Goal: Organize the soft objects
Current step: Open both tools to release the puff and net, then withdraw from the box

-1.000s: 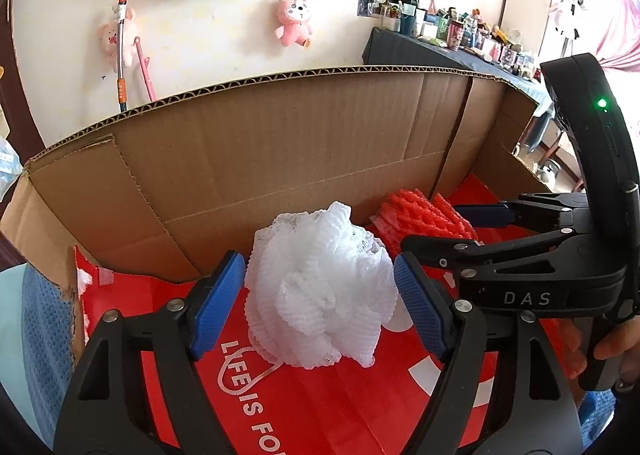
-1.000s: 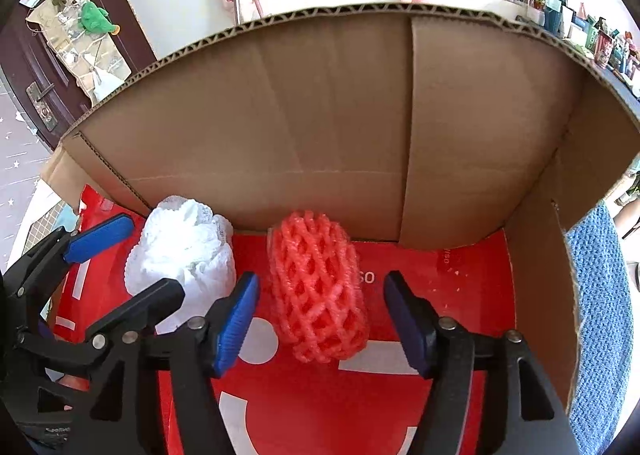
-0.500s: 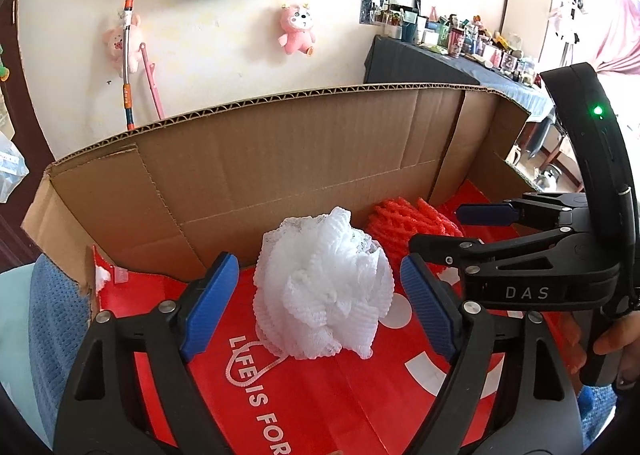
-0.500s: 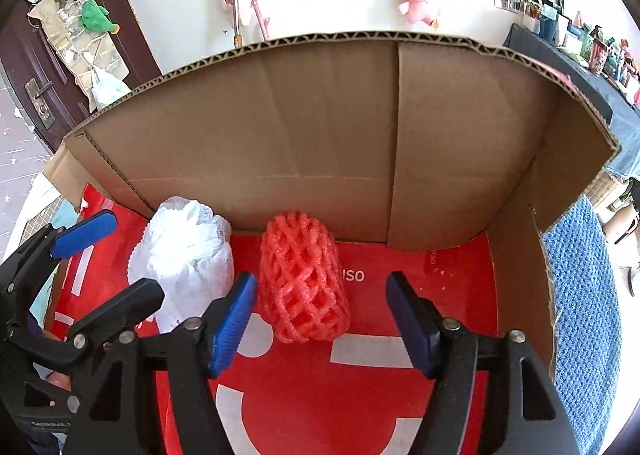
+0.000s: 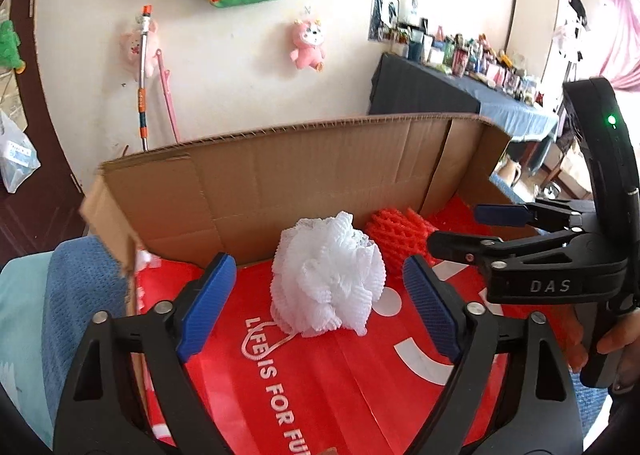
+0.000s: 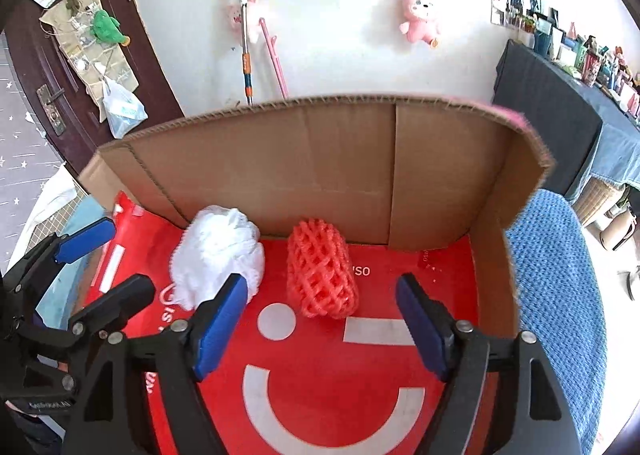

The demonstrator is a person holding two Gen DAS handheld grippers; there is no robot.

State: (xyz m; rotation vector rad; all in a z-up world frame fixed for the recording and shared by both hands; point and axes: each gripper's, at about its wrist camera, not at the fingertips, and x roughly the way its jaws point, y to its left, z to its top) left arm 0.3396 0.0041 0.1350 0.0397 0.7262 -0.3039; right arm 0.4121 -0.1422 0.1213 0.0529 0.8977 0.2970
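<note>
Both grippers, L (image 5: pixel 316 307) & R (image 6: pixel 320 327), opening, gripping nothing. Puff (image 5: pixel 326 275) & net (image 6: pixel 322 269) sitting side by side along box's (image 6: pixel 360 159) back wall.

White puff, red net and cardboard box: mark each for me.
White puff (image 5: pixel 328 275), left wrist view, middle of its ruffles.
Red net (image 6: pixel 322 275), right wrist view, centre of its mesh.
Cardboard box (image 6: pixel 340 167), right wrist view, bare back wall.
</note>
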